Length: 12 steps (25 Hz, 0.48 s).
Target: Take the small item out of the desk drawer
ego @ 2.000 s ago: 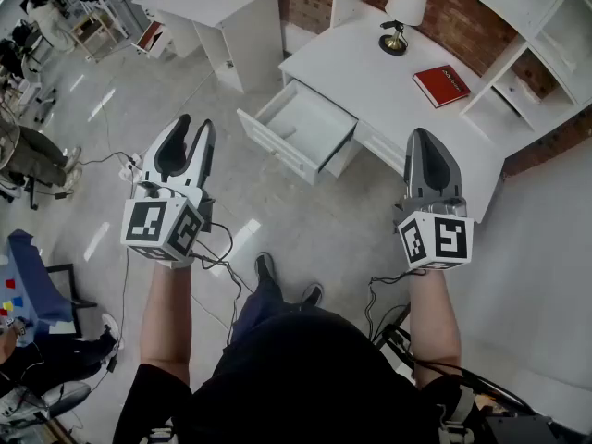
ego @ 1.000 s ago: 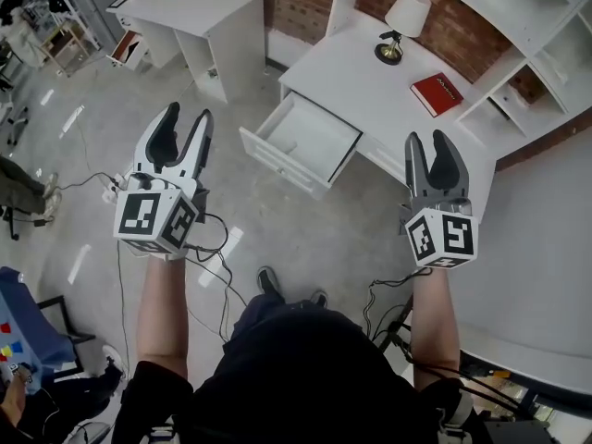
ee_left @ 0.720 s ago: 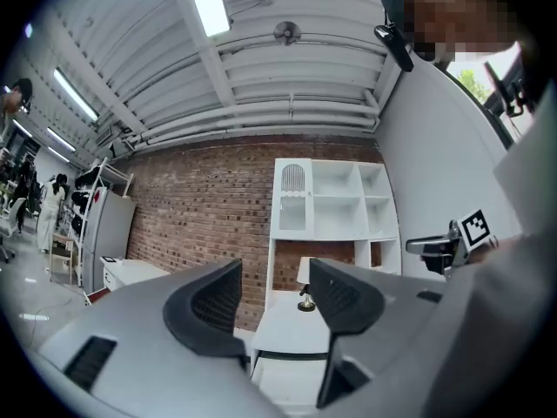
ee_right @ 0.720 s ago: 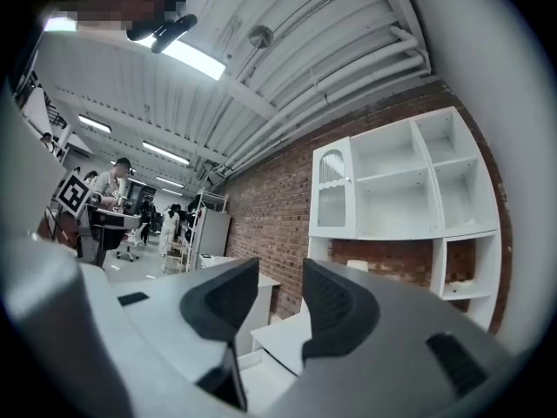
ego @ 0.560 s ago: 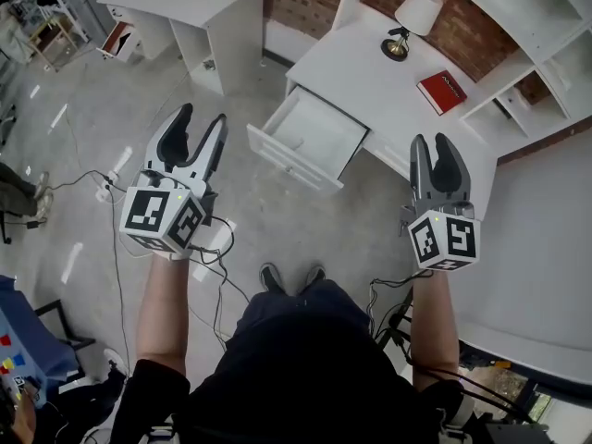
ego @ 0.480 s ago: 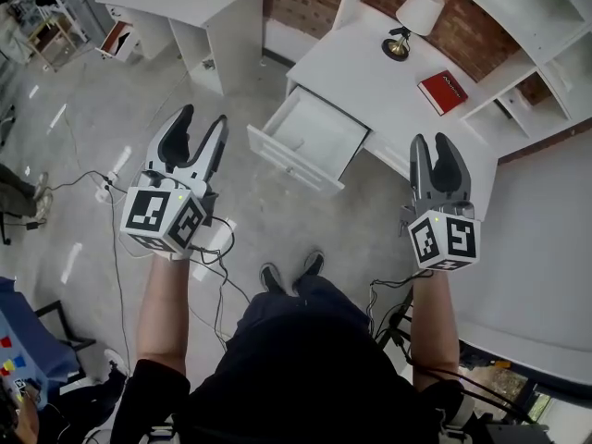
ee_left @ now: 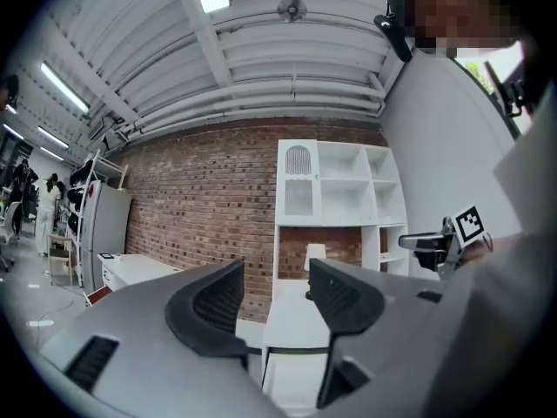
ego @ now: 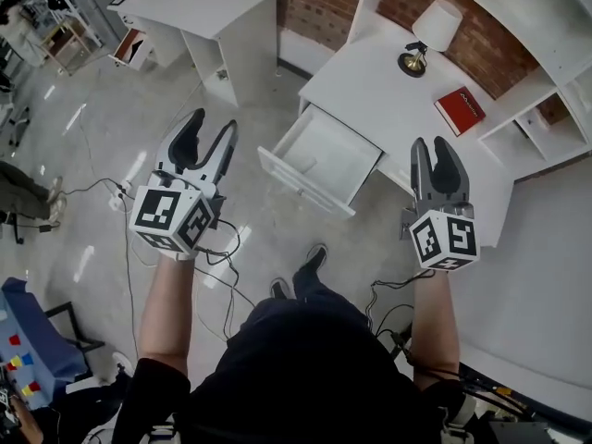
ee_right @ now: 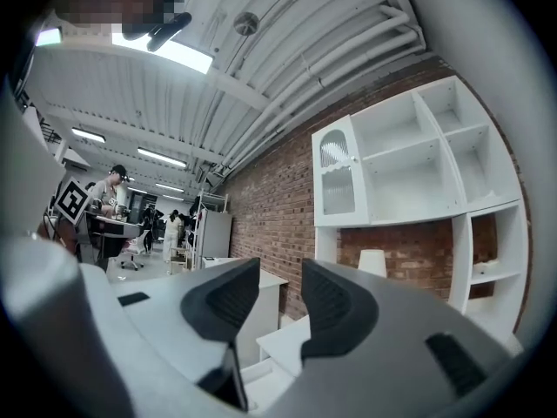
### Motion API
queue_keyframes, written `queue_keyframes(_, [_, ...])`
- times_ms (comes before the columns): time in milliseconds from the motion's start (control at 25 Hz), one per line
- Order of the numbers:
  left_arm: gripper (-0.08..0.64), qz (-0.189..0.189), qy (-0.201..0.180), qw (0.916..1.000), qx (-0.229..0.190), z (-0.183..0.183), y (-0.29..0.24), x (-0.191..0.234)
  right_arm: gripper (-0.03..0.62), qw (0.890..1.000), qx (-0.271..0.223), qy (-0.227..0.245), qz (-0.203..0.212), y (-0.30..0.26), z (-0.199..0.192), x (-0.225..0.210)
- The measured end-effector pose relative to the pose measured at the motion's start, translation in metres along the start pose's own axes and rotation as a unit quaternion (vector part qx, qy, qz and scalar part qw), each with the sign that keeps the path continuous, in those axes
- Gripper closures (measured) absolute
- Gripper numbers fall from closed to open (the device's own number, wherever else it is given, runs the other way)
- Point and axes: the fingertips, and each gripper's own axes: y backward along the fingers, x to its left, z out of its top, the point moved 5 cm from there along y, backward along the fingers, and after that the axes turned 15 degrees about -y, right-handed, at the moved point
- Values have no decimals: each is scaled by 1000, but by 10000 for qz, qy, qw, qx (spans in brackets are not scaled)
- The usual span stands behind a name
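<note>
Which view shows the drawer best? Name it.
Head view: it looks down into the open drawer, its whole inside showing. Both gripper views look level at the desk; neither shows the drawer's inside.

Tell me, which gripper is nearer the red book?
Right. The right gripper hovers just short of the red book, empty fingers having just closed slightly; the left gripper is far beyond the open drawer.

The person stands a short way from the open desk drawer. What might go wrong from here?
1. Loose cables lie on the floor right beside the person's shoes. A step toward the desk may snag them.
2. The drawer juts far out from the desk, so a leg may bump its front.
3. From the head view, no small item can be made out inside the drawer, so it may be hard to find and easy to miss.
</note>
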Motion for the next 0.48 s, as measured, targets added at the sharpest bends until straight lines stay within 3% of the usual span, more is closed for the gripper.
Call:
queue_keyframes(200, [336,89,-145,9997,193,-4,-49,10,449,9998,9,-133,168,-51,-1,-26])
queue_keyframes(480, [337,56,-133,9966,810,-38,-113,-1,460,9990,107,-386,174,-98,-6,-81])
